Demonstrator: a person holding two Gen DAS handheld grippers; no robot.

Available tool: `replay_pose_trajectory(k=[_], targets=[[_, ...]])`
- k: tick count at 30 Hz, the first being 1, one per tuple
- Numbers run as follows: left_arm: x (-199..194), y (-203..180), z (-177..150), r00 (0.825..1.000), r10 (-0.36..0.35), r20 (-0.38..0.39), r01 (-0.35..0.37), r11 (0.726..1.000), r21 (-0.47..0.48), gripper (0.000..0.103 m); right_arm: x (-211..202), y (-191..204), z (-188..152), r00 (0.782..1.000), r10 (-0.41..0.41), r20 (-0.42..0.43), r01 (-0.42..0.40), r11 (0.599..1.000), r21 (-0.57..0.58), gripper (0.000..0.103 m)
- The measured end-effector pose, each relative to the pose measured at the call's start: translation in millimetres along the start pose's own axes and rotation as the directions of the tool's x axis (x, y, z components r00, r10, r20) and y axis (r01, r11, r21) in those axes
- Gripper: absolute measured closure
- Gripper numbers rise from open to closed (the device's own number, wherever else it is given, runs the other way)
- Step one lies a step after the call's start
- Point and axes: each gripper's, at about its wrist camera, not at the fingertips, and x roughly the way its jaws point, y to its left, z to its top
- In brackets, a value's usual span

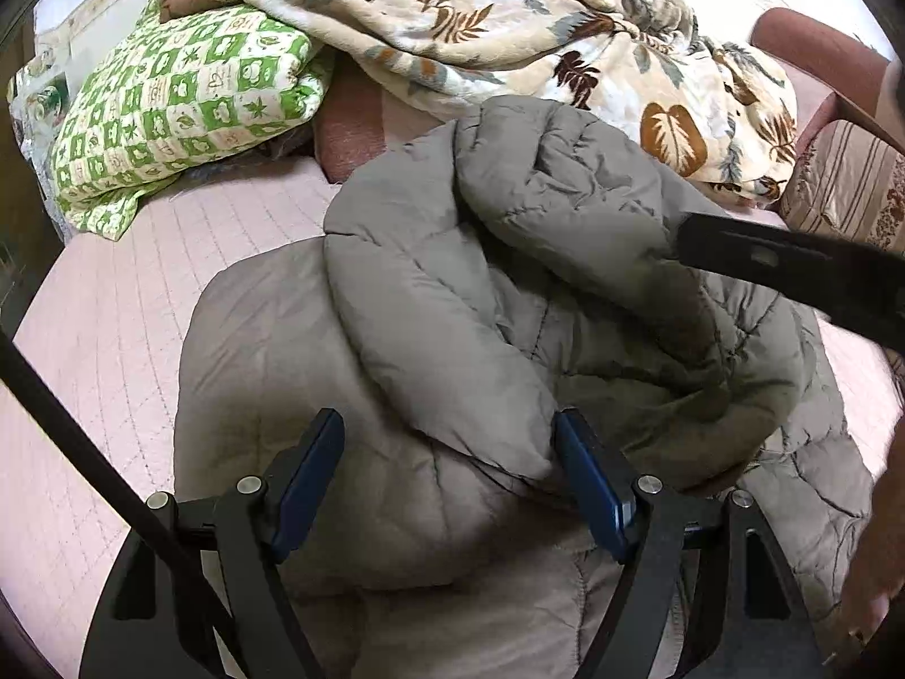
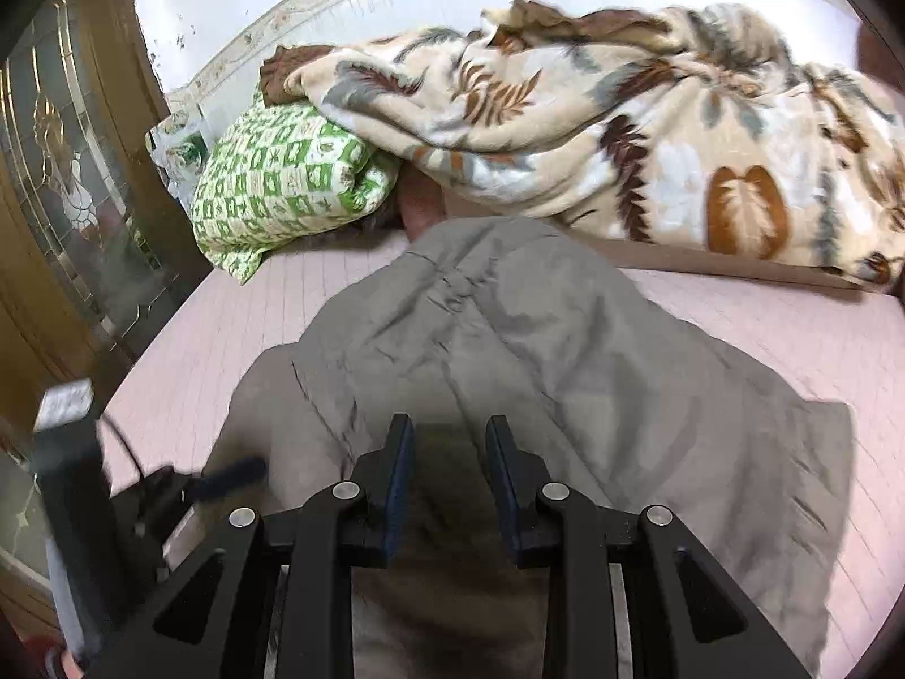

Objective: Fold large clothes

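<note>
While your left gripper stands wide open and holds nothing, with the folded sleeve of the grey puffer jacket lying between its fingers on the pink bed sheet, close low on that thick roll. Your right gripper, narrowly open over the jacket, seems empty; keep the fabric flat there.

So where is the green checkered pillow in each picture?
Left wrist view: the green checkered pillow lies upper left, left of the grey puffy jacket.
Right wrist view: the pillow is left of centre, above the jacket.
Shared landmark: the leaf-print blanket drapes over the pillow's top right corner in both.
</note>
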Motion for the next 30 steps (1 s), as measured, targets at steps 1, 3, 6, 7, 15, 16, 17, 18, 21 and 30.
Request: replay_pose_trajectory(k=[1,3,6,7,15,16,17,18,21,30], targets=[[2,0,-1,1.0,0.001,-0.003,-0.001,1.0,0.0,0.027,11,3,2,1.0,-0.004,-0.021,0.004,1.0,-0.001,0.074],[6,2,-3,1.0,-0.002,-0.012,0.002,1.0,-0.009,0.027,39,8,3,0.995,-0.031,-0.096,0.028,0.999,-0.027,0.074],[9,1,-6,1.0,0.006,-0.017,-0.006,1.0,0.0,0.027,71,4,-8,0.981,-0.052,-0.185,0.051,0.999,-0.007,0.074],[10,0,-6,1.0,0.009,-0.017,-0.009,1.0,0.007,0.027,78,-1,-14,0.979,-0.051,-0.199,0.054,0.998,0.01,0.074],[-17,2,0,0.998,0.008,0.069,-0.007,1.0,-0.012,0.027,43,-6,-14,0.991,0.009,-0.131,-0.004,0.999,0.036,0.073],[-20,3,1,0.997,0.014,0.079,-0.013,1.0,-0.013,0.027,31,-7,-15,0.994,0.006,-0.107,-0.002,0.999,0.034,0.073],[-23,3,2,0.996,0.023,0.091,-0.022,1.0,-0.014,0.027,22,-7,-17,0.996,0.001,-0.09,0.002,0.999,0.033,0.073],[-24,4,2,0.995,0.027,0.095,-0.025,1.0,-0.015,0.027,10,-9,-20,0.997,-0.008,-0.072,0.011,0.999,0.034,0.073],[-22,4,2,0.995,0.037,0.091,-0.036,0.999,-0.009,0.027,-15,-19,-31,0.998,-0.054,-0.039,0.056,0.997,0.059,0.073],[-3,-4,-7,0.996,0.065,0.055,-0.066,0.997,0.03,0.027,4,-47,-56,0.987,-0.132,-0.087,0.138,0.988,0.063,0.073]])
